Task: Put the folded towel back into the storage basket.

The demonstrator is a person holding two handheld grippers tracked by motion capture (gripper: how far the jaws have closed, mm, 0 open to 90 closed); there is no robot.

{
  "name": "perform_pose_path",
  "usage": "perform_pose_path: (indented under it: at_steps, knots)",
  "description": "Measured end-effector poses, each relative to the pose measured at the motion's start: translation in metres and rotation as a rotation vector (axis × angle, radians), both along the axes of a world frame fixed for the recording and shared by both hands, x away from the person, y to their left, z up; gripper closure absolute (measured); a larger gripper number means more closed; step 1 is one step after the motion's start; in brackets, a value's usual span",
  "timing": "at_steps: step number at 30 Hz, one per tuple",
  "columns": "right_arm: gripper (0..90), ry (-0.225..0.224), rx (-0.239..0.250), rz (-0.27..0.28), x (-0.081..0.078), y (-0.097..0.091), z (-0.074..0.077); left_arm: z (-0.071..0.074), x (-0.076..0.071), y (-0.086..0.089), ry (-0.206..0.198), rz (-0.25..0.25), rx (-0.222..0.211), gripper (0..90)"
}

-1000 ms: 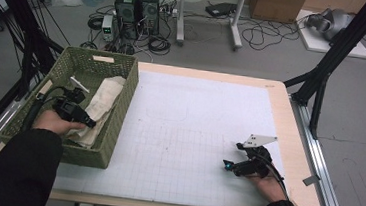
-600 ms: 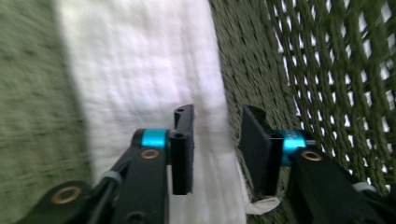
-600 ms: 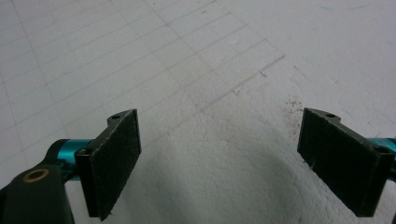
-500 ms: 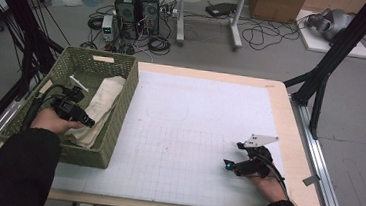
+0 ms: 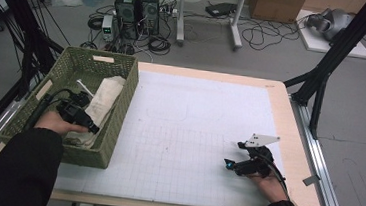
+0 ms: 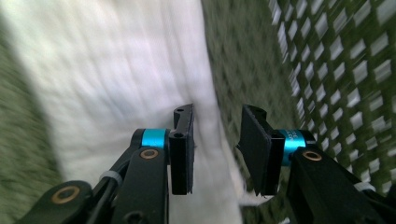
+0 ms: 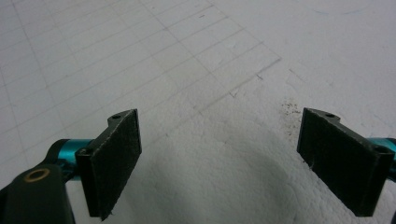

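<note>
Cloth (image 5: 101, 105), white, soft and rumpled, is lain in the woven green basket (image 5: 122, 85) at the table's left. It is overhung by the left gripper (image 6: 215, 154), whose jaws have just been opening, parted with nothing pinched. Gridded white matting (image 7: 196, 56) is faced by the right gripper (image 7: 233, 163), jaws wide.

White cloth (image 5: 102, 102) in green basket (image 5: 122, 82)
</note>
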State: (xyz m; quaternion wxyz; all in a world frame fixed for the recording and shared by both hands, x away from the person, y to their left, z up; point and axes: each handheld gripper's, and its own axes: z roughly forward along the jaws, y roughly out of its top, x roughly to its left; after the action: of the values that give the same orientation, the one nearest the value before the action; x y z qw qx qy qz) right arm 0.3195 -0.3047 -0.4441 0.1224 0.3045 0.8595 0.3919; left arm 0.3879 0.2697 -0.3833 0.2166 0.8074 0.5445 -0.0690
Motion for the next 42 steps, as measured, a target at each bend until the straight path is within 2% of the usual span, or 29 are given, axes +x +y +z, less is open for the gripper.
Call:
perform_pose_path:
  at_steps: [2,4,6,8,11,14,16,18,20,22,26,29,33,34,37,38,42]
  knots:
    - [13.0,0.0,-0.001,0.001,0.0,0.0,0.0,0.01,0.0,0.004,-0.064,0.031,0.018,65.2]
    - [13.0,0.001,-0.004,0.004,0.0,0.0,0.0,0.014,0.0,0.009,-0.104,0.065,0.006,65.1]
    - [13.1,0.001,-0.005,0.001,0.0,0.0,0.0,0.015,0.0,0.01,-0.137,0.105,0.062,64.0]
    - [13.1,0.004,-0.003,0.002,0.0,0.0,0.0,0.01,0.001,0.011,-0.12,0.132,0.138,60.8]
    - [13.1,0.001,-0.002,0.003,0.0,0.0,0.0,0.002,0.003,0.008,-0.103,0.138,0.244,55.8]
    - [13.1,0.006,-0.001,0.0,0.0,-0.001,0.0,-0.01,0.005,0.005,-0.033,0.135,0.331,50.2]
    - [13.3,0.002,-0.003,0.004,0.0,0.0,0.0,-0.015,0.005,0.003,-0.003,0.117,0.363,51.6]
    - [13.4,0.0,-0.001,0.006,0.0,0.0,0.0,-0.016,0.004,0.002,-0.001,0.112,0.351,64.4]
    - [13.6,-0.001,0.001,0.005,0.0,-0.001,0.0,-0.015,0.004,0.002,0.01,0.098,0.343,82.1]
    - [13.6,-0.003,0.001,0.006,0.0,-0.001,0.0,-0.014,0.002,0.001,0.018,0.083,0.34,84.8]
    - [13.6,0.003,0.003,0.0,0.0,0.0,0.0,-0.013,0.0,0.004,0.06,0.08,0.286,85.6]
    - [13.6,0.0,-0.004,0.005,0.0,0.0,0.0,-0.014,-0.001,0.005,0.08,0.071,0.264,85.6]
    - [13.6,0.0,-0.002,0.004,0.0,0.0,0.0,-0.013,0.0,0.007,0.07,0.075,0.25,83.8]
    - [13.6,0.001,-0.003,0.006,0.0,0.0,0.0,-0.012,0.0,0.007,0.046,0.081,0.245,80.6]
    - [13.6,0.005,0.003,0.002,0.001,-0.001,0.0,-0.004,0.0,0.01,-0.027,0.109,0.204,62.8]
    - [13.6,0.003,0.005,0.002,0.001,-0.001,0.0,-0.001,0.0,0.011,-0.059,0.116,0.191,60.7]
    - [13.6,-0.004,0.01,0.002,0.0,-0.001,0.001,0.005,-0.001,0.014,-0.136,0.136,0.154,56.6]
